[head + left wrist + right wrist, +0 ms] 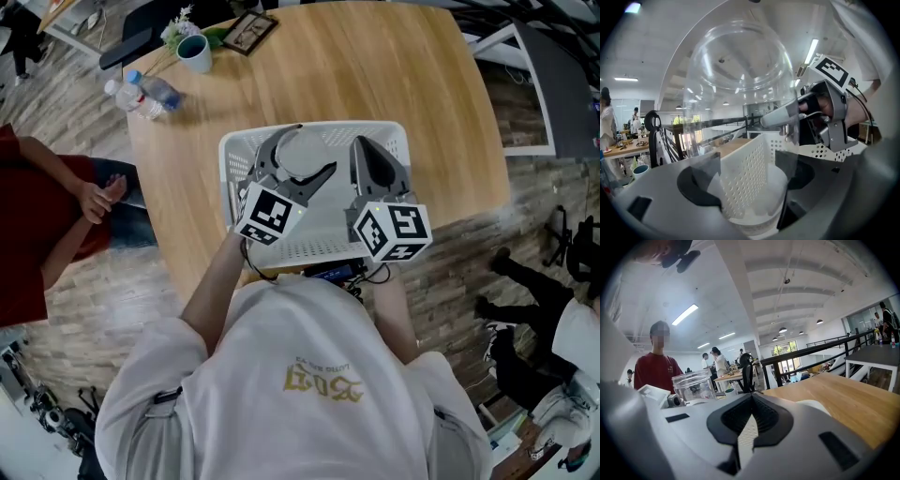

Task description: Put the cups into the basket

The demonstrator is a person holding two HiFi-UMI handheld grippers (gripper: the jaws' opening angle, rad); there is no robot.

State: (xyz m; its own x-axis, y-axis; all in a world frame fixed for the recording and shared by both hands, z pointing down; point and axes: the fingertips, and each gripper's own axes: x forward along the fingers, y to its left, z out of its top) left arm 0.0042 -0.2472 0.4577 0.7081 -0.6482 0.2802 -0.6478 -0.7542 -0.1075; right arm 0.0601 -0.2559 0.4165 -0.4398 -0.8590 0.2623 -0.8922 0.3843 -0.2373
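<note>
Left claw (302, 159) is spread wide around the clear plastic cup (740, 89), gripping its sides just over the white basket (397, 141) on the counter (375, 66). Cup looks light, thin and slick, so I'd squeeze gently. Right claw (377, 167) is closed, empty.

Not much can actually be read here. Gold print is seen on the back of the white shirt (323, 382), but it's upside down and can't be made out. Only black-and-white square markers are carried on the left cube (270, 214) and the right cube (392, 230), no letters.
</note>
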